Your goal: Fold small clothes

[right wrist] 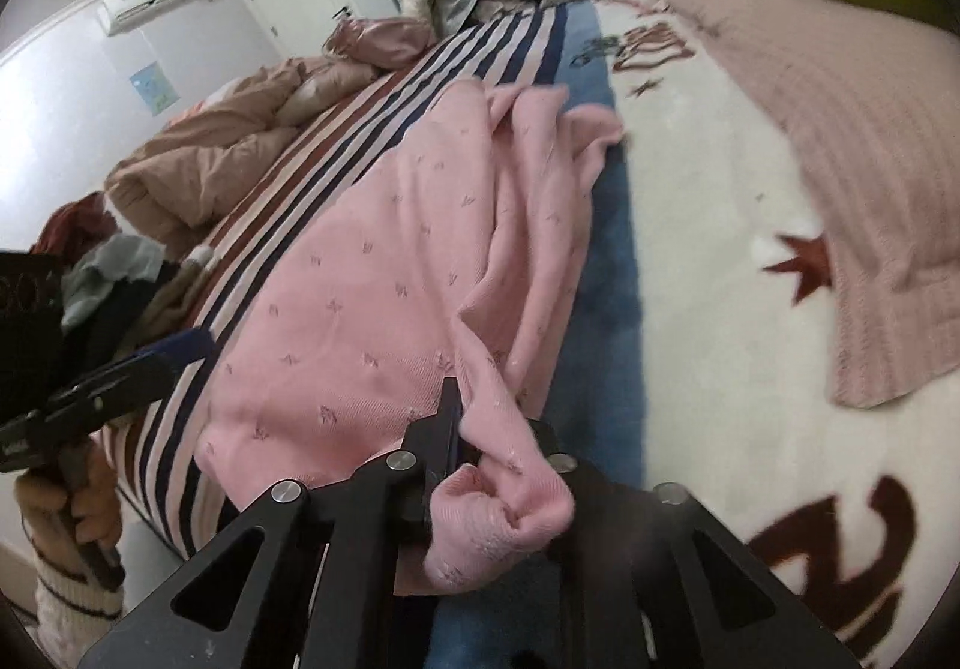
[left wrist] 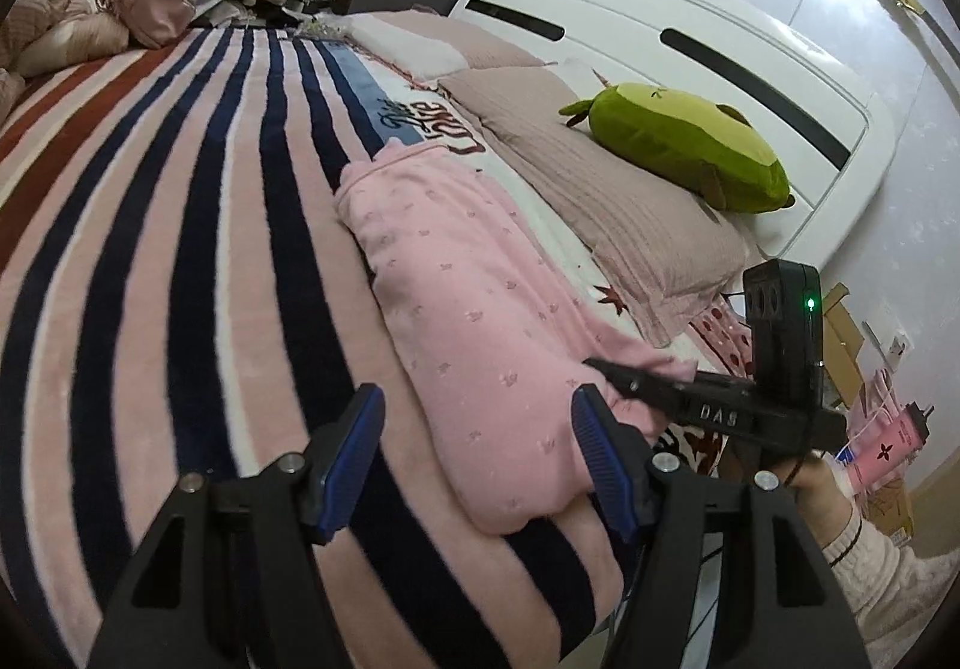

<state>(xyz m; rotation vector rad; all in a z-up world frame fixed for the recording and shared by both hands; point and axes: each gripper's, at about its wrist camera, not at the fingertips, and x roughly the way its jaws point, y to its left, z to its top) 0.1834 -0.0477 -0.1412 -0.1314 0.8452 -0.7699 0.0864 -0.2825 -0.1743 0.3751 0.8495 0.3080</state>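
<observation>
A pink knit garment [left wrist: 480, 309] with small motifs lies lengthwise on the striped blanket [left wrist: 180, 249] that covers the bed. In the left wrist view my left gripper [left wrist: 477, 450] stands open at the garment's near end, its blue pads [left wrist: 354, 447] on either side of the cloth without pressing it. My right gripper [left wrist: 606, 368] reaches in from the right onto the garment's near right corner. Seen from the right wrist, my right gripper [right wrist: 498, 456] is shut on a bunched fold of the pink garment [right wrist: 372, 279]. The left gripper [right wrist: 156, 363] shows at that view's left edge.
A green plush toy [left wrist: 684, 147] rests on mauve pillows [left wrist: 600, 177] against the white headboard [left wrist: 660, 39]. A crumpled beige duvet [right wrist: 210, 159] and a heap of clothes [right wrist: 114, 261] sit at the bed's far side. Boxes and bags [left wrist: 870, 429] stand on the floor beside the bed.
</observation>
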